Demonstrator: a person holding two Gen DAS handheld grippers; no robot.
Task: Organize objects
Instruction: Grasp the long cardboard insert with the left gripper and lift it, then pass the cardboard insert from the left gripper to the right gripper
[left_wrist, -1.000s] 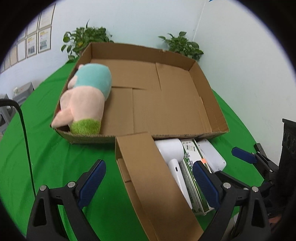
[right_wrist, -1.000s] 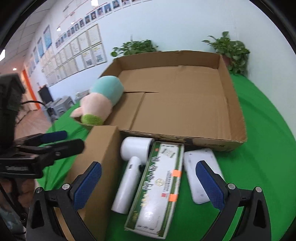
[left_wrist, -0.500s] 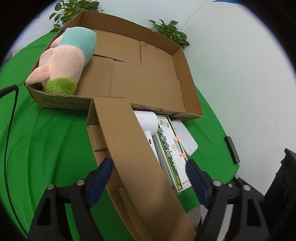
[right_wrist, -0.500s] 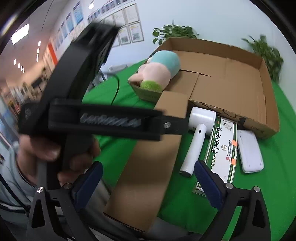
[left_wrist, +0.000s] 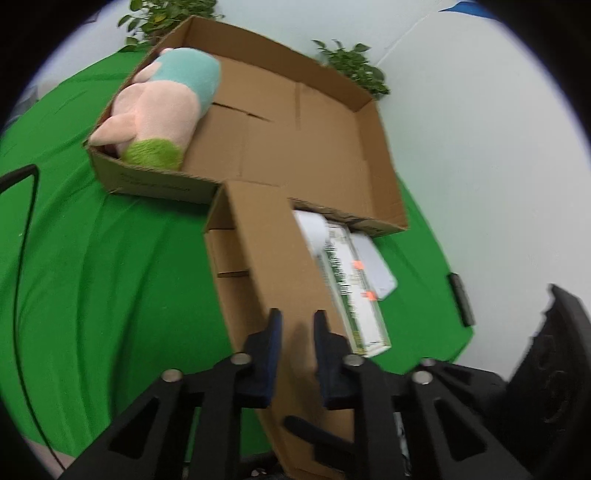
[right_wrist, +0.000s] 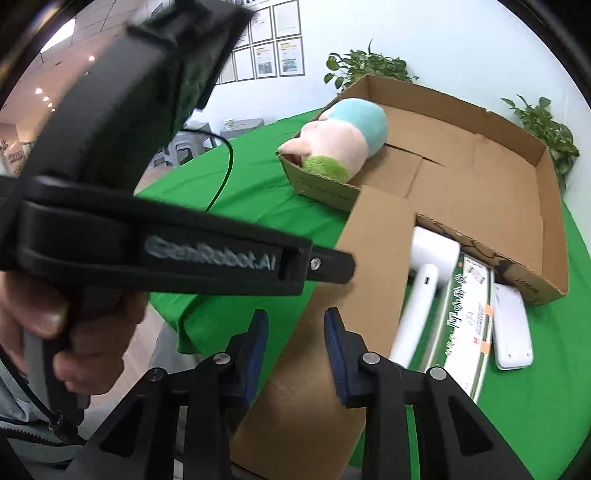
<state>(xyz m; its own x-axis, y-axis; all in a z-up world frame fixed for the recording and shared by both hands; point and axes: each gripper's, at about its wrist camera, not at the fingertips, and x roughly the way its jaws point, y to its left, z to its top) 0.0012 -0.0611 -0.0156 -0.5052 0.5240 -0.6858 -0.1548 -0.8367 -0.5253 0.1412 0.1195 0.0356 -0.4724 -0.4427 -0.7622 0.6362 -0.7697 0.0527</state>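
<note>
- "GenRobot.AI", grey lettering on the black body of the left tongs (right_wrist: 334, 264), left of centre in the right wrist view.
- Green carton (right_wrist: 466, 324), lower right: print blurred, unreadable.

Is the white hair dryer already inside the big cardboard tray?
No. The hair dryer lies on the green cloth outside the tray; only the plush toy is inside.

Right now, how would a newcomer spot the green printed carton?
Start at the big open cardboard tray on the green tablecloth. Just in front of its near wall lie three things side by side. The long flat green-and-white printed carton is the middle one, between the white handheld dryer and the white flat device, with orange stickers.
</note>
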